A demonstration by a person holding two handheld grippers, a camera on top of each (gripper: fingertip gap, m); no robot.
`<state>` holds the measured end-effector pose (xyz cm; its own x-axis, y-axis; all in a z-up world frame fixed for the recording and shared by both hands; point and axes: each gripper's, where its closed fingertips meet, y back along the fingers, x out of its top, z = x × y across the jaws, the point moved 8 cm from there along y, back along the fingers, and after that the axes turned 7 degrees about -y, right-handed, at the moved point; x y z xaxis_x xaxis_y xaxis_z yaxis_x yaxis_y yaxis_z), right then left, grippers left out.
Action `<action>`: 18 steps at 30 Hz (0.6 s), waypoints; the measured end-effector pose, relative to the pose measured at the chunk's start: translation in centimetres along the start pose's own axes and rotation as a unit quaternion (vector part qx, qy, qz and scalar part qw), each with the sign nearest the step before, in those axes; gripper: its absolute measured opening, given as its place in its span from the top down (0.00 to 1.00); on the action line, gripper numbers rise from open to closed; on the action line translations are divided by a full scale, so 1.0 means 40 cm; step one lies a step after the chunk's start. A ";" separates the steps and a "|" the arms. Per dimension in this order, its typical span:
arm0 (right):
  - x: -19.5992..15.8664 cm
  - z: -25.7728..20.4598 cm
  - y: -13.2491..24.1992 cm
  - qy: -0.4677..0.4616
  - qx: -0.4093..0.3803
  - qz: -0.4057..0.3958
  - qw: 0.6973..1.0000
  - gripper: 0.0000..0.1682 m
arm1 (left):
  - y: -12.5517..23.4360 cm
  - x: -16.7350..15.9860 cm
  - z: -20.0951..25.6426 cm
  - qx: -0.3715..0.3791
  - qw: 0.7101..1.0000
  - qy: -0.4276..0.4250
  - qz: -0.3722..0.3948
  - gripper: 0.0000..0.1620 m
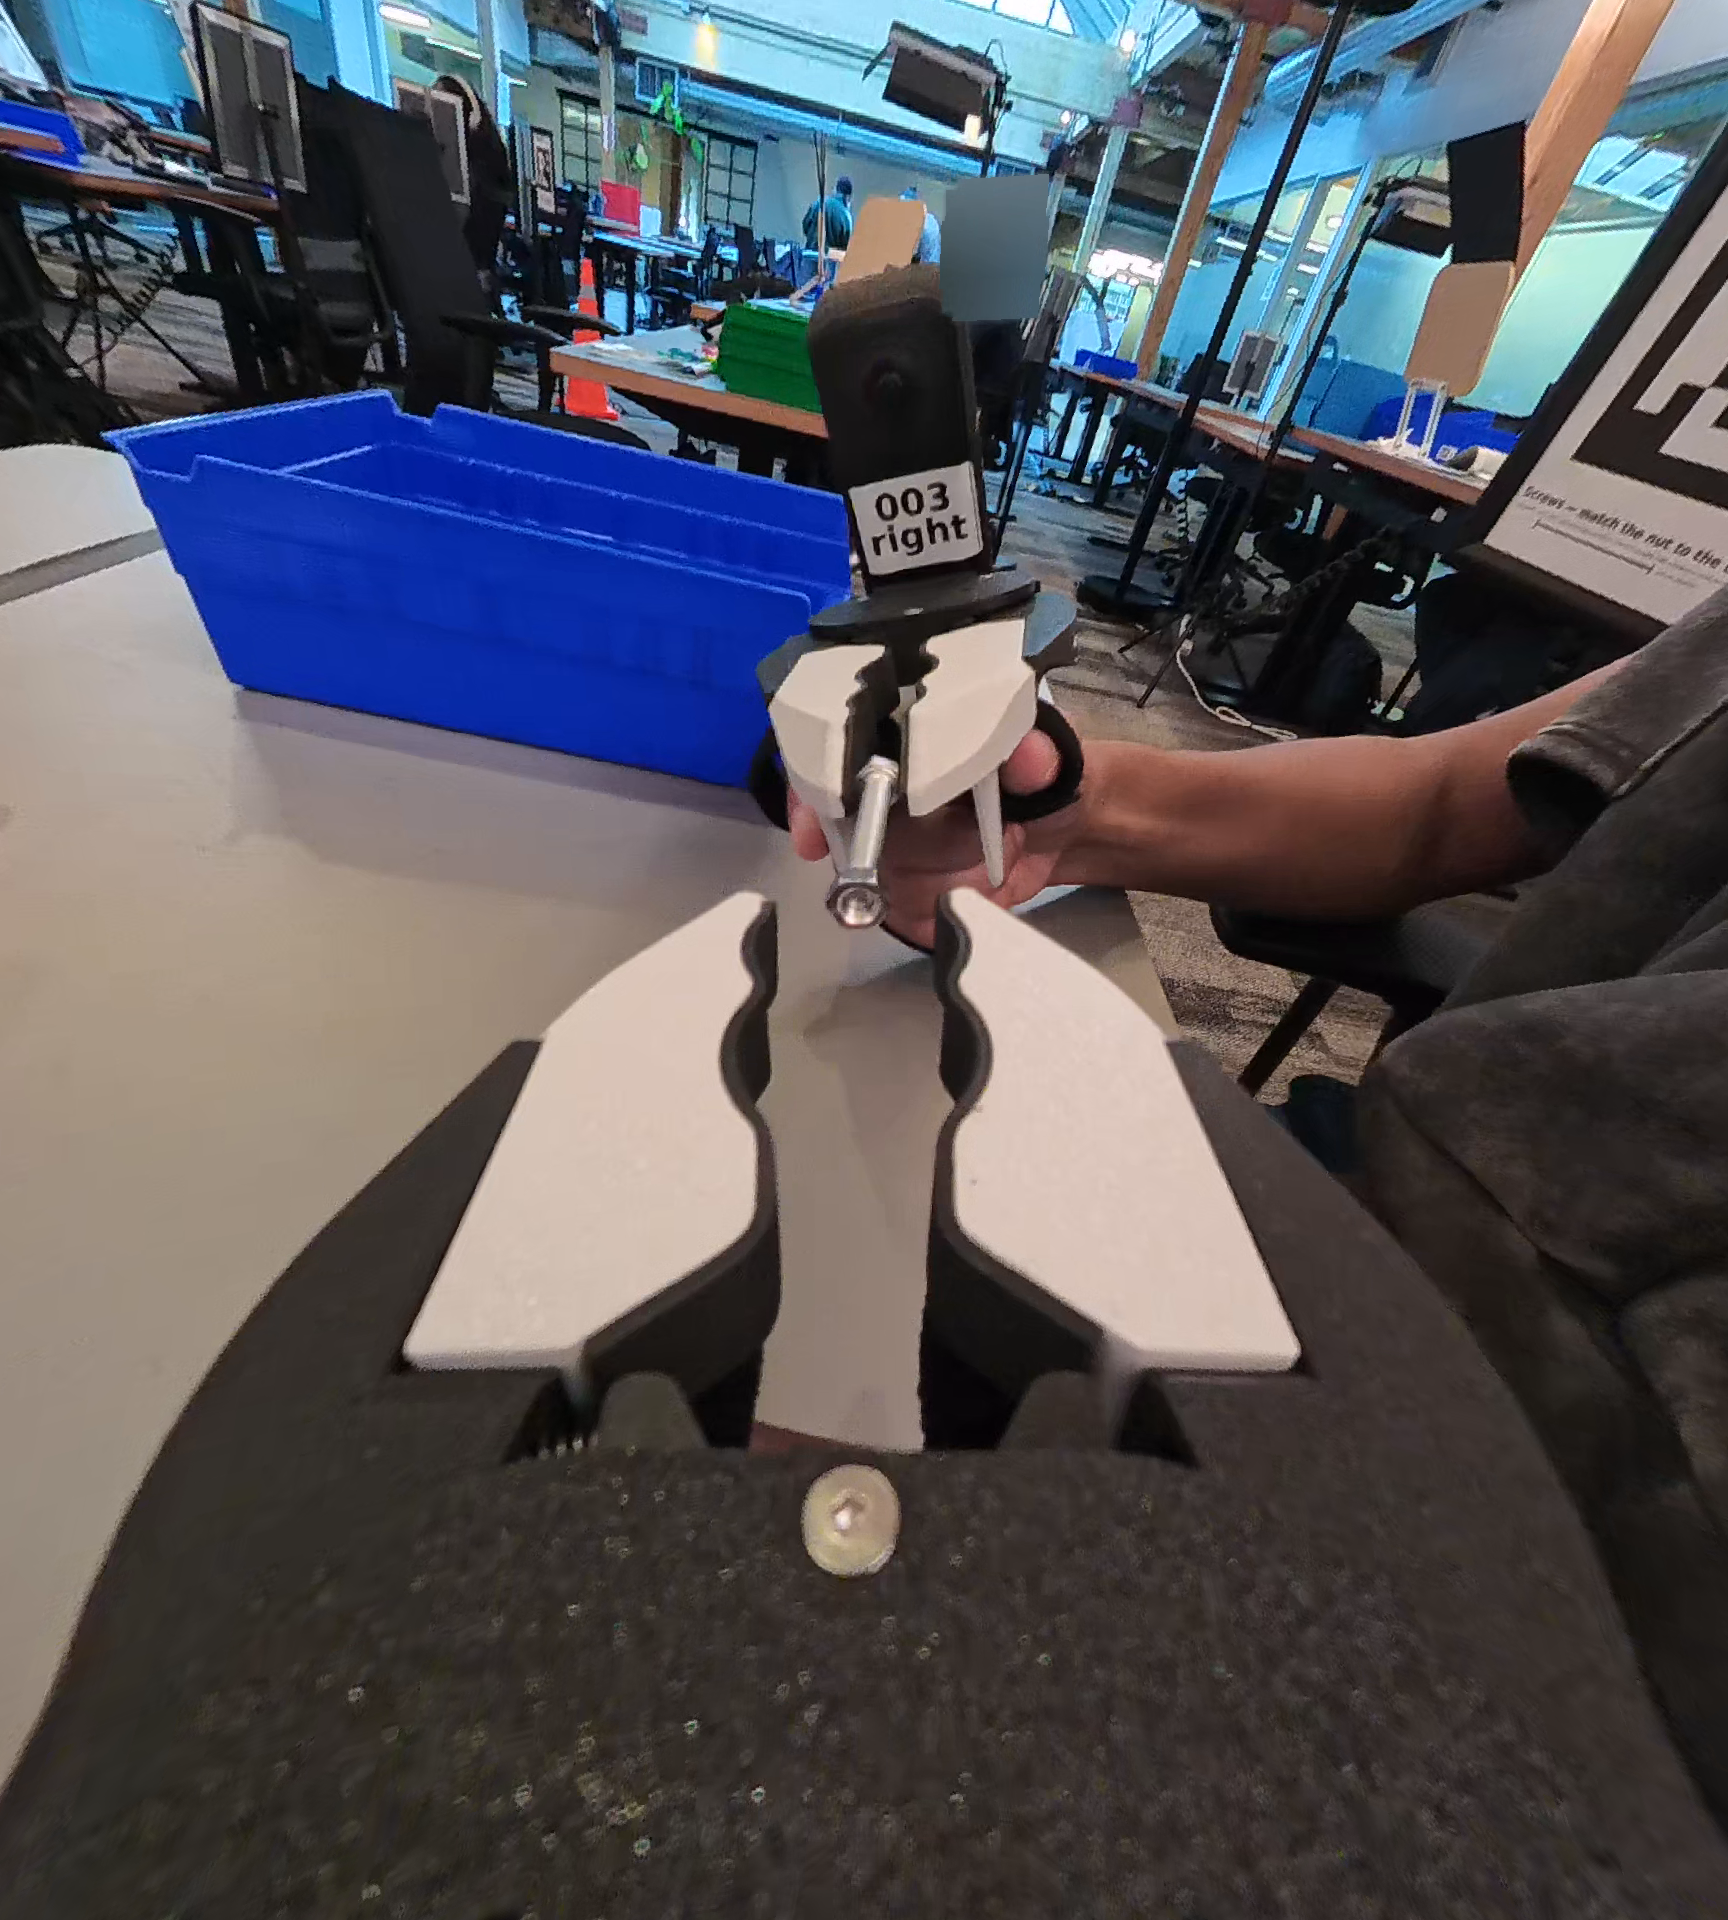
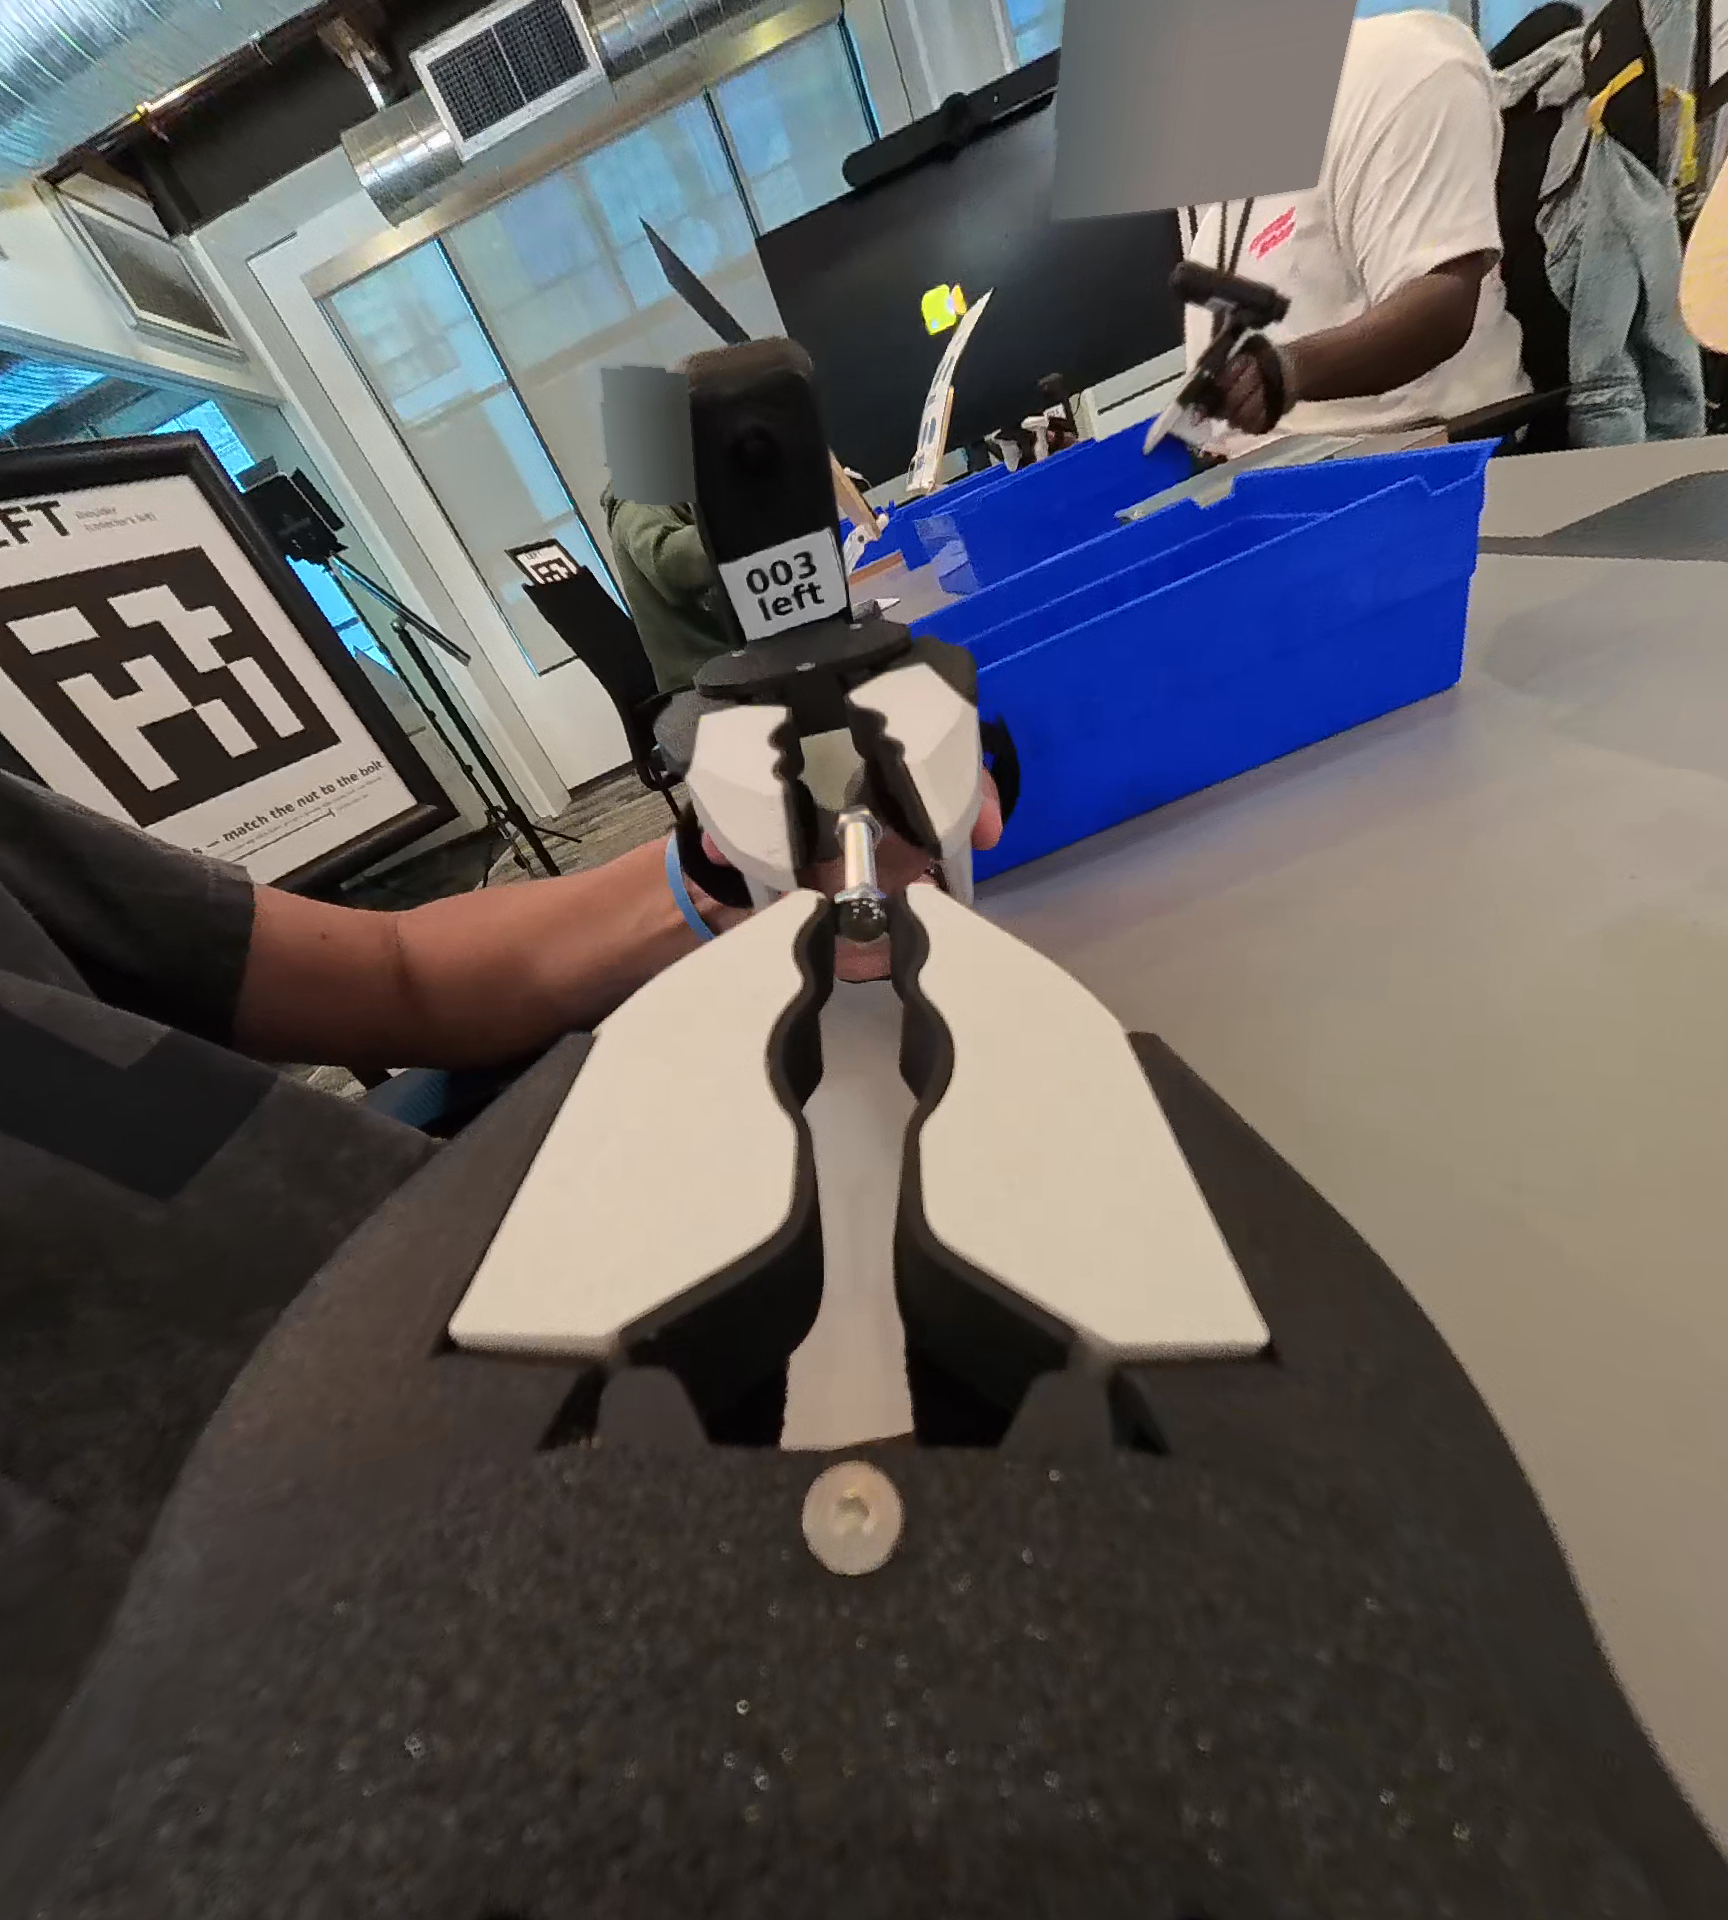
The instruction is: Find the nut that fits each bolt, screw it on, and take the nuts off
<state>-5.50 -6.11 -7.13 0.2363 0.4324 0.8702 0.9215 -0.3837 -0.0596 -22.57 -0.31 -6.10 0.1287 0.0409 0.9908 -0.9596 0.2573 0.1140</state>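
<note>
Above the grey worktop (image 1: 216, 883), the two tongs faced each other, tip to tip. The right tongs (image 2: 867, 912) were almost closed and pinched one end of a silver bolt (image 1: 865, 826). The bolt was up in the air and stuck out toward the other tongs. The left tongs (image 1: 860, 935) were open with a clear gap and held nothing. The free end of the bolt sat just at their tips. I could not tell if it touched them.

That free end (image 1: 855, 902) was wider and had flat sides. It looked like a nut, but it could have been the head of the bolt. If it was a nut, then this bolt had found its match, and the nut had yet to come off.

A blue bin (image 1: 486, 623) stood near on the worktop. Its inside was hidden. No other bolts or loose nuts showed, so I could not tell how many were done or left.
</note>
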 end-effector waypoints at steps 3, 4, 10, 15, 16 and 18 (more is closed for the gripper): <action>-0.002 0.005 0.003 -0.002 -0.006 0.001 1.000 0.94 | -0.006 0.001 0.005 0.003 1.000 -0.008 0.003 0.86; -0.002 0.005 0.003 -0.004 -0.004 -0.001 1.000 0.94 | -0.007 0.001 0.006 0.007 1.000 -0.013 -0.001 0.87; -0.002 0.004 0.004 0.001 -0.009 -0.007 1.000 0.94 | -0.008 -0.001 0.002 0.024 0.999 -0.024 -0.013 0.93; -0.001 -0.002 0.008 0.032 -0.015 -0.007 0.999 0.94 | -0.011 -0.002 -0.004 0.001 1.000 0.014 -0.012 0.93; -0.002 -0.006 0.007 0.055 -0.022 -0.011 0.998 0.94 | -0.010 0.000 -0.006 -0.008 0.999 0.032 -0.007 0.93; -0.006 -0.019 0.007 0.118 -0.042 -0.018 0.992 0.94 | -0.010 0.000 -0.009 -0.032 0.997 0.072 -0.002 0.94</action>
<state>-5.53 -6.95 -6.96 0.1164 0.2477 0.9618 0.8969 -0.4422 0.0054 -22.11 -0.07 -6.16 0.1710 0.1774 0.9692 -0.9418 0.3183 0.1079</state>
